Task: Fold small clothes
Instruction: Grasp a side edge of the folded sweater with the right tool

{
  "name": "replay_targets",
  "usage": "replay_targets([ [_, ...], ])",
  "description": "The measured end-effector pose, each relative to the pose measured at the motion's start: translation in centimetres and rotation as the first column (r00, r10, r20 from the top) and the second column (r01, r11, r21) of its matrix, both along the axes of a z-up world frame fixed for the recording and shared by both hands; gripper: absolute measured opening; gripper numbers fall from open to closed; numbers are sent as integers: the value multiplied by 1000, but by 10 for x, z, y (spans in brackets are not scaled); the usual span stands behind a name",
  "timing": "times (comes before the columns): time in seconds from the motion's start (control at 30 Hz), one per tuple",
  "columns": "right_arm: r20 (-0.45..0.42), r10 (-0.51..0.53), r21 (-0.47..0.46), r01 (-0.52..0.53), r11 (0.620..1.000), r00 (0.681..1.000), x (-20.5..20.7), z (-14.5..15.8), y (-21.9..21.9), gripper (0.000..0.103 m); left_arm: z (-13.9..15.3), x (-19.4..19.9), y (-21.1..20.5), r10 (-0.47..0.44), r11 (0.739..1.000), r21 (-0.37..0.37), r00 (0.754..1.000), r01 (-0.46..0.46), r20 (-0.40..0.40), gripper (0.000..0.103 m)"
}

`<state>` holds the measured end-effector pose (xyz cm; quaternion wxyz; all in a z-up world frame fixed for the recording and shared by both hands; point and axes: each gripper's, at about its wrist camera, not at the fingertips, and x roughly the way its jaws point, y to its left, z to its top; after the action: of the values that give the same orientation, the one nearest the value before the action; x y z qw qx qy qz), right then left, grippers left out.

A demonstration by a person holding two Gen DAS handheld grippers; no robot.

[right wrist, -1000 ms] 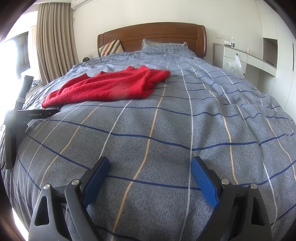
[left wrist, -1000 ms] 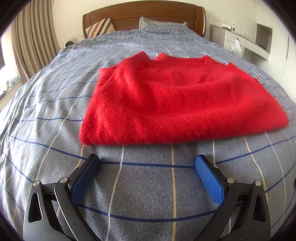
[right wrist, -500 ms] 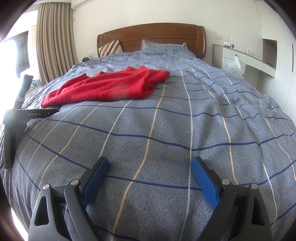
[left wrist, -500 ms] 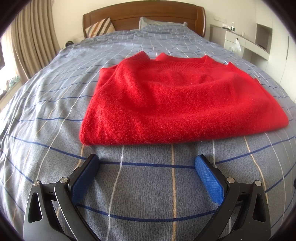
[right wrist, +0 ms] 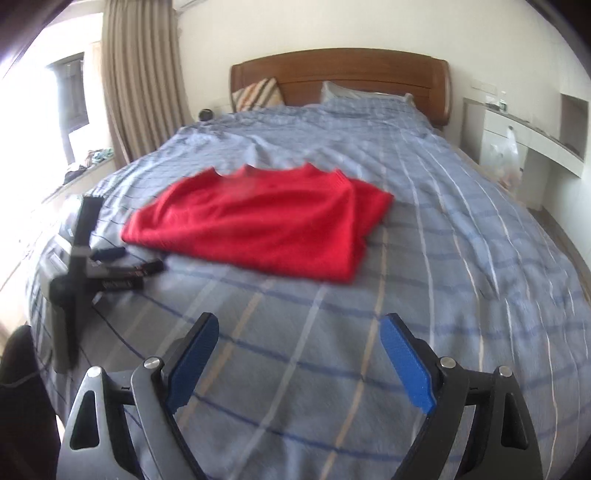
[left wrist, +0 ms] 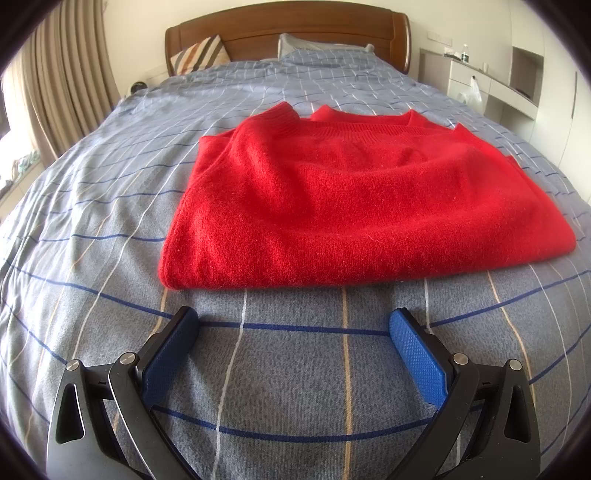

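A red sweater (left wrist: 351,199) lies folded flat on the blue checked bedspread (left wrist: 295,387). My left gripper (left wrist: 293,321) is open and empty, low over the bedspread just short of the sweater's near edge. My right gripper (right wrist: 299,328) is open and empty, held higher over the bedspread, with the sweater (right wrist: 262,225) ahead and to its left. The left gripper (right wrist: 114,266) also shows in the right wrist view, resting at the sweater's near left edge.
A wooden headboard (left wrist: 288,29) and pillows (left wrist: 199,53) stand at the far end. Curtains (right wrist: 140,81) and a bright window are on the left. A white cabinet (right wrist: 517,147) with a plastic bag is on the right.
The right gripper has lifted and swung left, so the sweater now sits nearer the centre of its view. The left gripper has not moved.
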<state>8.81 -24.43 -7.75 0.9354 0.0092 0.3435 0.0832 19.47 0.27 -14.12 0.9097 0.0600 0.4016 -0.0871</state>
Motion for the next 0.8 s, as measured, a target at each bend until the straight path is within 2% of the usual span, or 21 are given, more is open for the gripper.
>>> replay_targets([
  [0.1,-13,167,-7,-167,986,986,77,35,29,88,0,0,0,0,1000,0,1000,0,0,103],
  [0.17,-75,257,-1,-258,966,964,139,45,51,75,0,0,0,0,1000,0,1000,0,0,103],
  [0.23,-165,331,-36,-341,939,929,198,41,77,59,0,0,0,0,1000,0,1000,0,0,103],
  [0.3,-241,377,-86,-406,910,894,242,28,101,56,0,0,0,0,1000,0,1000,0,0,103],
  [0.33,-274,395,-113,-438,892,877,259,19,112,49,0,0,0,0,1000,0,1000,0,0,103],
  [0.37,-301,414,-137,-469,872,859,272,11,122,44,0,0,0,0,1000,0,1000,0,0,103],
  [0.43,-354,437,-140,-509,849,827,292,-4,135,43,0,0,0,0,1000,0,1000,0,0,103],
  [0.63,-455,435,-113,-535,837,777,325,-42,146,43,0,0,0,0,1000,0,1000,0,0,103],
  [0.7,-486,440,-99,-548,830,755,327,-48,145,31,0,0,0,0,1000,0,1000,0,0,103],
  [0.73,-486,442,-103,-552,828,754,326,-47,145,7,0,0,0,0,1000,0,1000,0,0,103],
  [0.8,-458,438,-134,-547,827,774,325,-40,144,4,0,0,0,0,1000,0,1000,0,0,103],
])
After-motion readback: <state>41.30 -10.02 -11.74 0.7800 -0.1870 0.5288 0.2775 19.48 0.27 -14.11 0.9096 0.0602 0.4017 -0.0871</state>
